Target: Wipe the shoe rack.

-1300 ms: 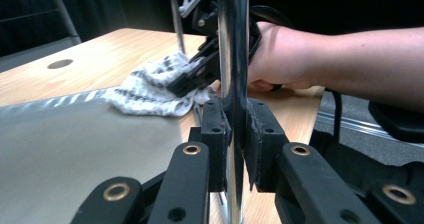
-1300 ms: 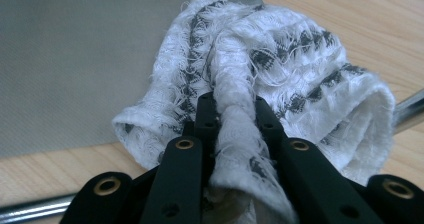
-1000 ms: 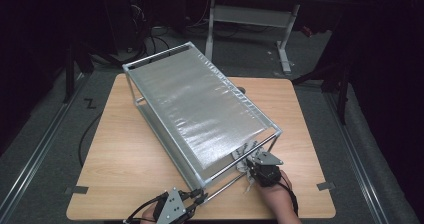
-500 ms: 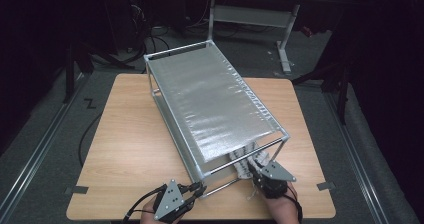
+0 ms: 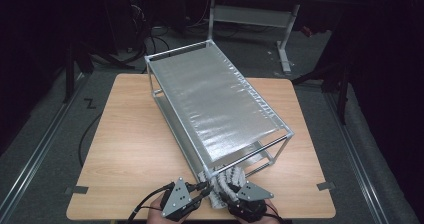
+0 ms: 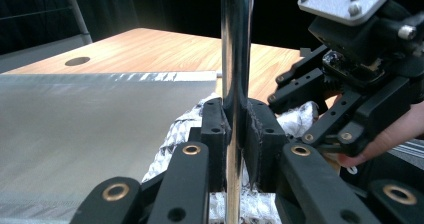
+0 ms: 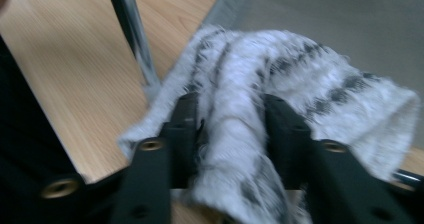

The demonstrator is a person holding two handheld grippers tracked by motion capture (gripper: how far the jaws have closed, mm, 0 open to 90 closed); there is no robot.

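A chrome wire rack [image 5: 220, 104] with silvery shelf liners stands slantwise on the wooden table [image 5: 125, 134]. My left gripper [image 5: 202, 188] is at the rack's near corner, shut on its upright post [image 6: 235, 44], with the pads [image 6: 215, 129] tight on both sides. A fuzzy white-and-grey cloth [image 5: 220, 180] lies bunched at the foot of that corner. My right gripper [image 5: 231, 188] is beside the left one. Its jaws have just been opening and stand apart, with a fold of the cloth [image 7: 300, 84] lying loosely between them [image 7: 230, 119].
The near table edge runs just under both hands. Bare wood [image 5: 130, 149] stretches left of the rack. Beyond the table are a metal desk frame [image 5: 285, 29], cables on the dark floor [image 5: 85, 134] and tape marks [image 5: 327, 186] on the table's front corners.
The rack has swung and shifted to the right and away. My right gripper drew back toward the near edge and leftward, and its jaws parted around the cloth. The left gripper kept hold of the post.
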